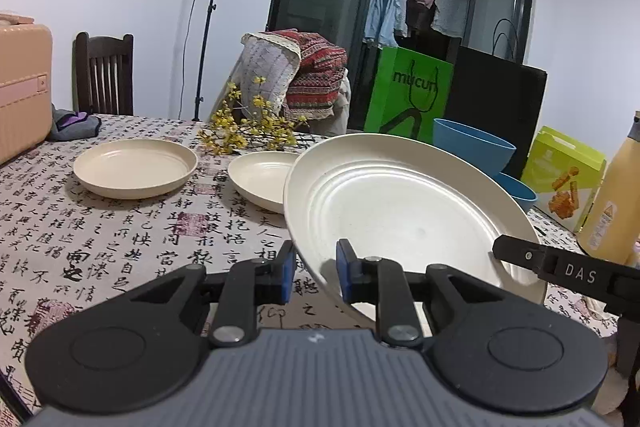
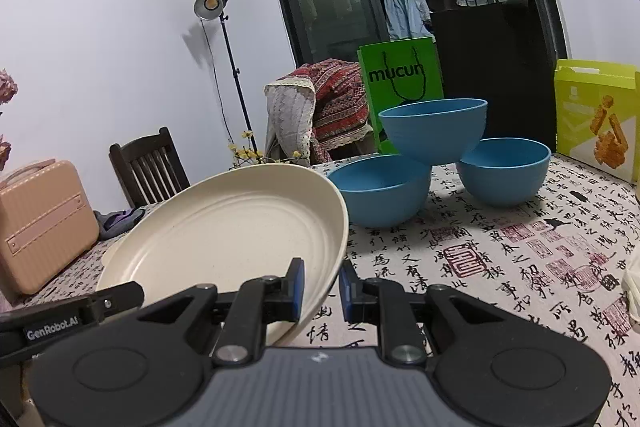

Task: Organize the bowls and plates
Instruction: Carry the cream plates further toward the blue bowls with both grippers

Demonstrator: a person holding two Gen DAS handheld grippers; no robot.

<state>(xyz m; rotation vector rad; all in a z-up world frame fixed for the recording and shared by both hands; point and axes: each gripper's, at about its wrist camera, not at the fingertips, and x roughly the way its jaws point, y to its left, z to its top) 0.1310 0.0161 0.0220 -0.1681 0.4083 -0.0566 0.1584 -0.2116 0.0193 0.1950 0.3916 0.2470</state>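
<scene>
A large cream plate (image 1: 400,211) (image 2: 232,231) hangs tilted above the table, held by both grippers. My left gripper (image 1: 316,269) is shut on its near left rim. My right gripper (image 2: 322,289) is shut on its near right rim. Each view shows a black finger of the other gripper at the plate's far side. Two smaller cream plates (image 1: 134,167) (image 1: 264,179) lie flat on the tablecloth to the left. Behind the held plate, one blue bowl (image 2: 436,131) rests on top of two other blue bowls (image 2: 384,189) (image 2: 504,173).
A pink case (image 1: 20,91) stands at the table's left edge beside a dark chair (image 1: 104,75). Yellow flowers (image 1: 248,127) lie at the back. A green bag (image 2: 400,83), a black bag (image 2: 492,67), a yellow-green box (image 2: 596,115) and a yellow bottle (image 1: 612,199) line the back right.
</scene>
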